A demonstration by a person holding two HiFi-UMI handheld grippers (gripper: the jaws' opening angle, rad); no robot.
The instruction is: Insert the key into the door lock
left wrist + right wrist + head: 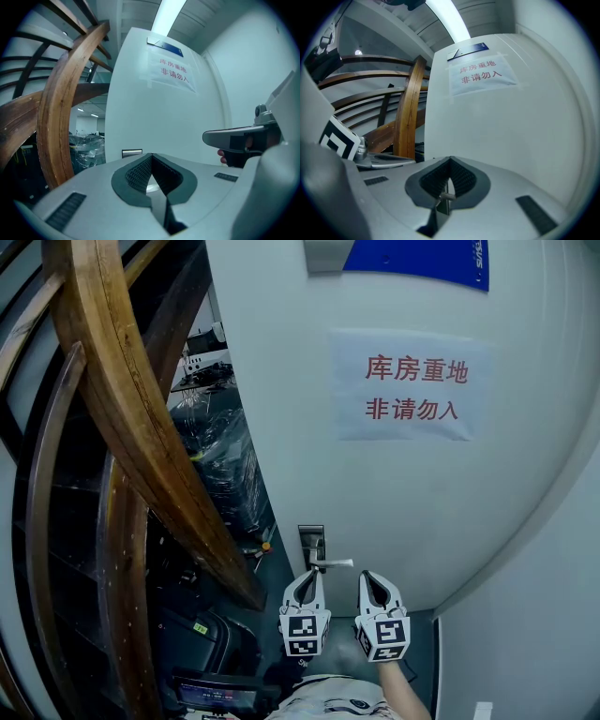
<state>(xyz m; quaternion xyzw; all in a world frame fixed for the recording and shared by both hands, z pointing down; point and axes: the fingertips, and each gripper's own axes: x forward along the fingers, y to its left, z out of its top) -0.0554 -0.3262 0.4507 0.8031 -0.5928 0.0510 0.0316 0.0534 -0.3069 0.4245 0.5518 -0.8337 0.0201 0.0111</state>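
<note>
The white door point(394, 493) carries a dark lock plate point(311, 542) with a silver lever handle point(334, 563) near its left edge. My left gripper point(307, 575) is shut and empty, its tips just below the handle. In the left gripper view the lock plate point(131, 153) shows just beyond the closed left gripper point(151, 154). My right gripper point(367, 576) hangs beside it to the right, level, facing the door. In the right gripper view it point(450, 159) is shut on a small metal key point(446, 198) pinched deep between the pads.
A curved wooden stair rail point(122, 409) sweeps down at the left of the door. Plastic-wrapped goods point(220, 465) lie behind it. A paper sign point(401, 385) with red characters is taped to the door, under a blue plate point(422, 259). A white wall point(534, 615) closes the right.
</note>
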